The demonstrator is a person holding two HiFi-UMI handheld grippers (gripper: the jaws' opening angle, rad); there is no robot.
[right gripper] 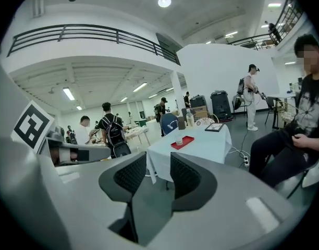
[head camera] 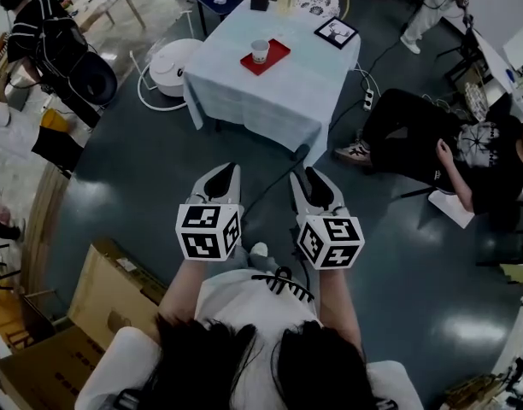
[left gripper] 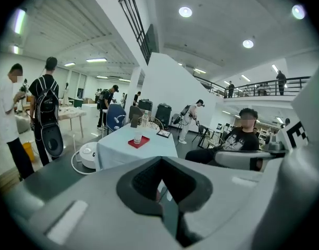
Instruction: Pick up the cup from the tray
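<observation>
Dark, glossy floor [head camera: 133,178] runs through a busy open hall, and a table [head camera: 287,101] under a pale blue cloth stands on it. The white cup [head camera: 260,51] stands upright on a red tray [head camera: 279,51] near the middle of that table. A framed picture [head camera: 336,32] lies at the table's corner to the tray's right. A round white appliance [head camera: 174,62] sits on the floor just beside the table's left side, and a person in black [head camera: 449,156] sits off to its right. Cardboard boxes [head camera: 116,293] lie at the lower left. Well apart from the table, the two grippers are held side by side. The left gripper [head camera: 231,169] has its fingertips together, with nothing between them. The right gripper [head camera: 306,174] has its fingers a narrow gap apart and is empty.
</observation>
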